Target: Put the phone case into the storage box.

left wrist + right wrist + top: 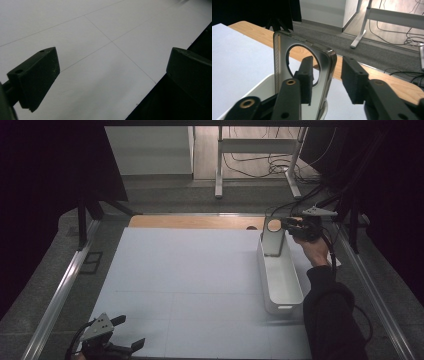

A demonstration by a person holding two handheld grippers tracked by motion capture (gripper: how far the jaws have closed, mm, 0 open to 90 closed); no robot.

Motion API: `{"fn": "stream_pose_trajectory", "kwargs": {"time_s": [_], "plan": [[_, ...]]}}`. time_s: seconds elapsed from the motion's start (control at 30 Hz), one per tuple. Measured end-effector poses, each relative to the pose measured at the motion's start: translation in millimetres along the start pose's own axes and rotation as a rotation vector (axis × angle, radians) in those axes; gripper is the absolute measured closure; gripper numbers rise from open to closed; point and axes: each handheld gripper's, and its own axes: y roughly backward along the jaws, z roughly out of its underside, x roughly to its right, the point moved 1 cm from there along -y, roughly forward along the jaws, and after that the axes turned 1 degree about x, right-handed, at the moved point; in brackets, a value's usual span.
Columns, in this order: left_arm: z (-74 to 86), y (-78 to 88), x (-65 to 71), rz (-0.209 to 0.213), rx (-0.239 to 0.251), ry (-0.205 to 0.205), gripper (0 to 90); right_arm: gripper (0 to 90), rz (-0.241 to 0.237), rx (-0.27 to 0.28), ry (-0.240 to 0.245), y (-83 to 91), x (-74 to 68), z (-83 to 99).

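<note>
no readable txt, labels, brands or nos. anywhere in these views.

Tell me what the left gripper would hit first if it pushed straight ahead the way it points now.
Probably only the white table sheet: the left gripper is open, angled low over it, and nothing stands ahead as far as its view shows. Depth is hard to judge.

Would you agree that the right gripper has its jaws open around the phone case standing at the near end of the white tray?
Not quite: the phone case stands at the far end of the white tray, as the high view shows. The rest holds: the right gripper has its jaws open around the case's edge.
</note>
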Motion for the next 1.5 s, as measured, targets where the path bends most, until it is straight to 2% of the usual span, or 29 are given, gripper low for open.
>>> {"fn": "stream_pose_trajectory", "kwargs": {"time_s": [0.3,0.5,0.67,0.8,0.97,1.17,1.5], "plan": [[0.4,2.1,-0.4,-0.024,0.015,0.006,0.0,44.9,-0.031,-0.033,-0.059,8.2,-3.7,-0.7],[0.6,2.4,-0.7,-0.028,0.015,0.009,0.0,38.9,-0.006,-0.049,-0.05,13.6,-9.6,-2.2],[0.7,2.6,-1.0,-0.026,0.017,0.011,0.0,34.9,0.003,-0.073,-0.063,19.1,-14.0,-1.2],[0.7,2.5,-1.4,-0.036,0.014,0.021,0.0,31.1,-0.004,-0.08,-0.074,25.3,-17.8,-1.2],[0.7,2.5,-1.9,-0.036,0.013,0.025,0.0,28.0,-0.006,-0.088,-0.06,31.0,-22.5,-1.6],[0.5,1.8,-1.4,-0.042,0.008,0.023,0.0,22.9,-0.017,-0.107,-0.064,41.8,-34.1,-3.0],[0.4,1.2,-0.9,-0.042,0.004,0.019,0.0,20.5,-0.04,-0.146,-0.061,58.0,-49.3,-1.3]]}}
